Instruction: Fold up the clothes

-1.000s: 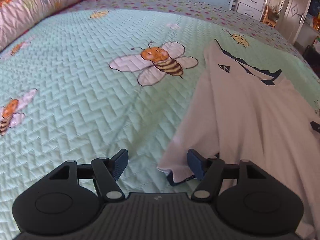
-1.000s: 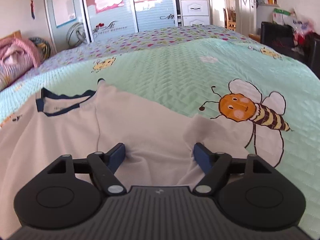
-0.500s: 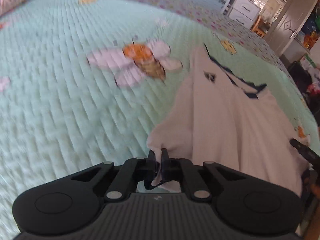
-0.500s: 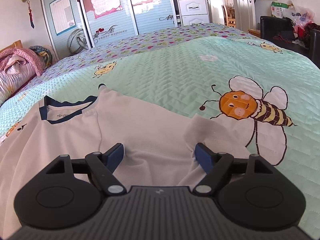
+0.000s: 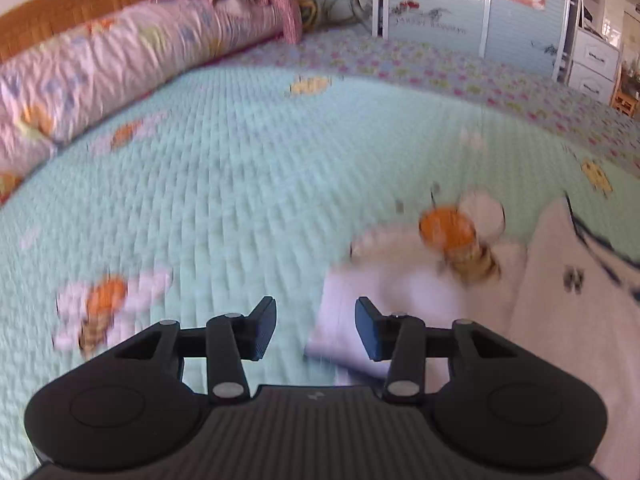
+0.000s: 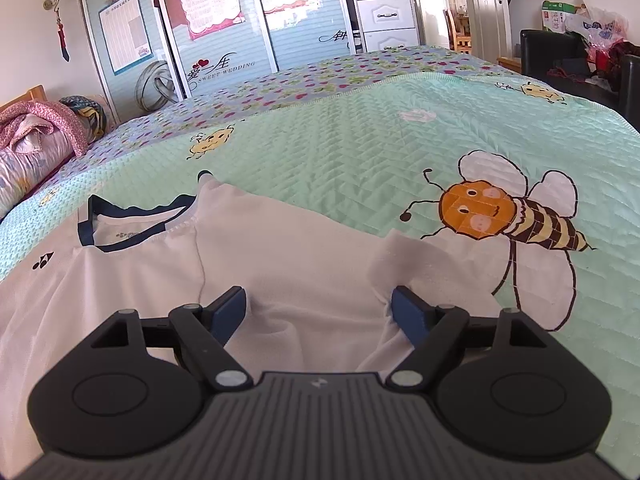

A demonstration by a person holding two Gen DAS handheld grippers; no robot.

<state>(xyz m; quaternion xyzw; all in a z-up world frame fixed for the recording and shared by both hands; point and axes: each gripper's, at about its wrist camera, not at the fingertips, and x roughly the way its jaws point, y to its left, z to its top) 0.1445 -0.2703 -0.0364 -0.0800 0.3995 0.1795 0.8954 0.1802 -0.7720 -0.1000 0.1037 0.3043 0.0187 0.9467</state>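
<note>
Leftmost in the left wrist view, a rolled pink quilt [image 5: 120,68] lies along the bedspread [image 5: 240,184] from nine o'clock up toward eleven o'clock, with a pink blanket [image 5: 256,4] heaped on its far end near twelve. The left gripper [image 5: 316,330] sits at six o'clock, its jaws opening with nothing pinched between the pads; the blurred sleeve [image 5: 348,320] of the white shirt [image 5: 572,320] lies under the gap, toward the right-hand finger, and whether that finger touches the cloth cannot be told through the blur. A printed bee [image 5: 460,240] shows at three o'clock, partly edged by the shirt, which spreads from three toward five o'clock. In the right wrist view, the same pink blanket [image 6: 36,124] sits at nine o'clock, and wardrobe doors [image 6: 208,24] stand at eleven to twelve. The white shirt [image 6: 280,248] lies flat on the bedspread [image 6: 360,132] from eight o'clock to the centre, its navy collar [image 6: 132,220] at nine to ten o'clock. The right gripper [image 6: 320,312] hovers at six o'clock with its jaws wide apart over rumpled shirt fabric, clamped on nothing; a raised fold of cloth stands just beside its right-hand finger. A large bee print [image 6: 500,216] fills three o'clock, clear of the shirt's body.
</note>
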